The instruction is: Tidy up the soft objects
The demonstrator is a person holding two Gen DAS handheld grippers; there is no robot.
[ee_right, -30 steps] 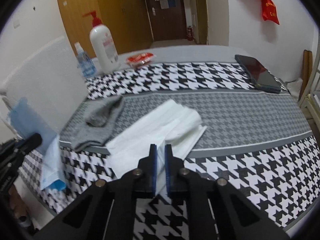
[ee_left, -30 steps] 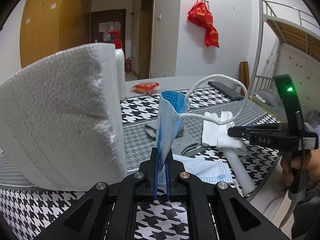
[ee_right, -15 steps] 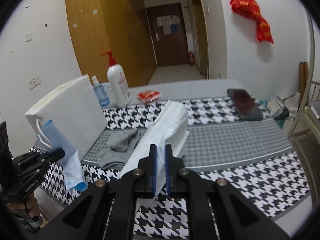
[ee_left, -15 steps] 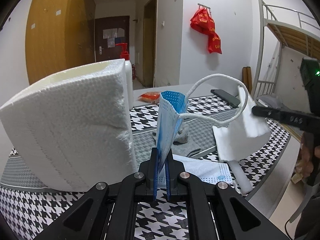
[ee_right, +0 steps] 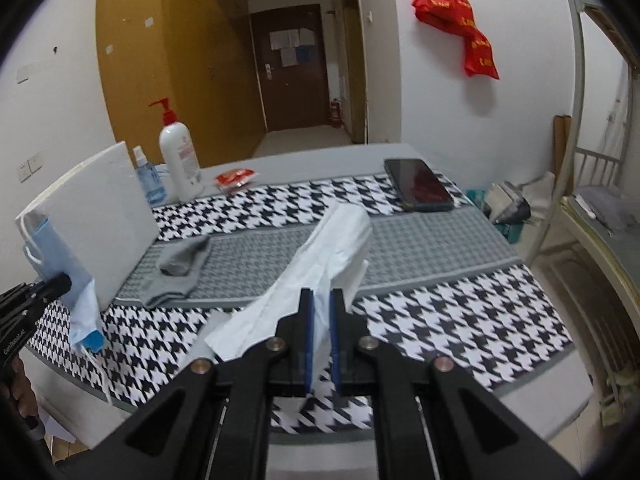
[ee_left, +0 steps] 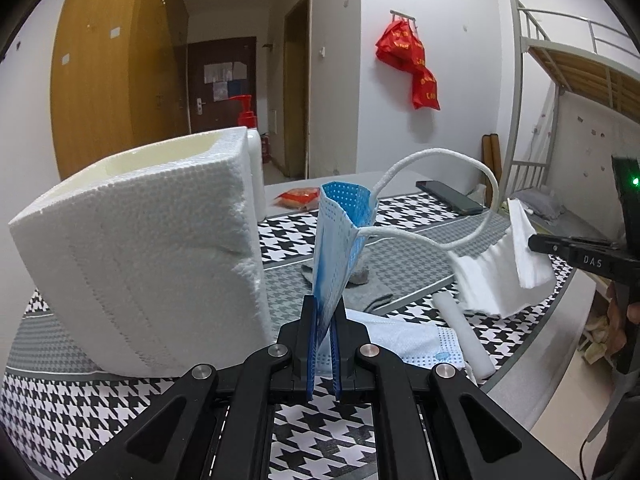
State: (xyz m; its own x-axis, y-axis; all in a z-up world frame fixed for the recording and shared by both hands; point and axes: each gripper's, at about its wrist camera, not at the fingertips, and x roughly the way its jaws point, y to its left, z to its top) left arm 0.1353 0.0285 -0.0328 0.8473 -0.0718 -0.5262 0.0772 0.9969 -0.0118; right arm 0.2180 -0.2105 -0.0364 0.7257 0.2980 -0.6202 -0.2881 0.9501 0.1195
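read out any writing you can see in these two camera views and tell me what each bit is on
"DAS": white letters on the right tool's black body, seen from the left wrist view.
White lettering on the left tool's body: too blurred to read.
Red label on the white pump bottle: too small to read.
Gold characters on the red hanging bag: unreadable.
Papers on the brown door: too small to read.

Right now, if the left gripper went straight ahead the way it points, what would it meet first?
Probably the grey sock lying on the houndstooth tablecloth, straight beyond the left gripper and its blue face mask; depth is unclear. The foam box sits just left.
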